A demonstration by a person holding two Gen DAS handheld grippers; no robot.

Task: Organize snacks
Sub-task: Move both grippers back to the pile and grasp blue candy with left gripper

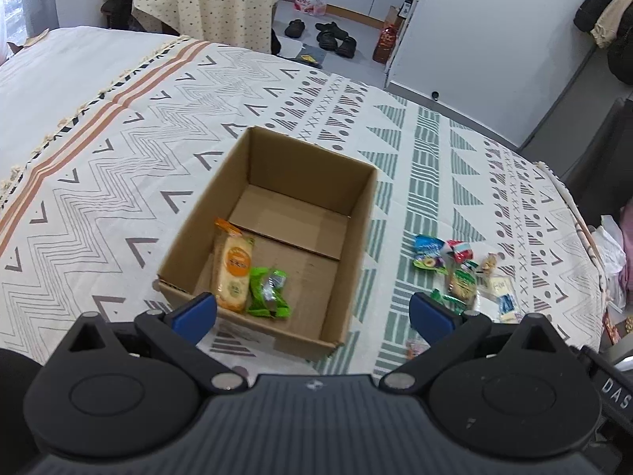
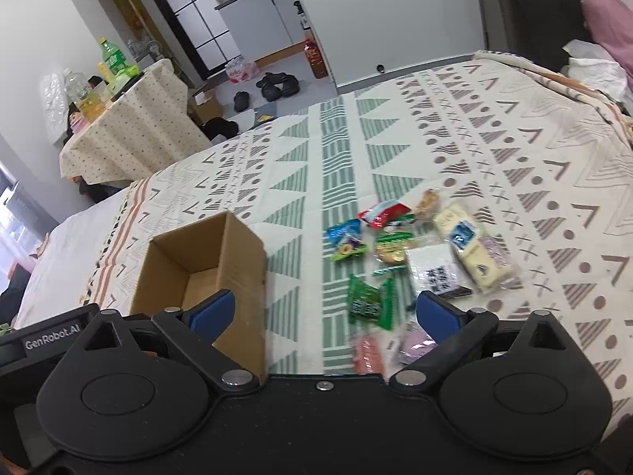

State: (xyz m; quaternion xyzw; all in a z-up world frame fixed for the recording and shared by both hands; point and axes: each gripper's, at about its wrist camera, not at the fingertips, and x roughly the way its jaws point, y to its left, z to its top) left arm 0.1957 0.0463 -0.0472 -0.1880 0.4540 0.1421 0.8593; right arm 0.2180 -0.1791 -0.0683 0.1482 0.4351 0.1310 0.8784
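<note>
Snacks [image 2: 411,261] mostly loose on bed [image 2: 514,150] right of box [image 1: 277,213], two already inside; both jaws released, empty; next: right gripper [image 2: 324,308] drops onto green packet [image 2: 370,303].

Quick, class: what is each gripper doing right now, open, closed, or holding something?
Left gripper: jaws open, holding nothing, above the cardboard box.
Right gripper: jaws open, holding nothing, above the dark green snack packet.

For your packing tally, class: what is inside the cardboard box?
Inside the cardboard box lie two snacks at its near end: an orange-labelled packet and a green-wrapped packet, side by side. The near wall hides a strip of floor.
</note>
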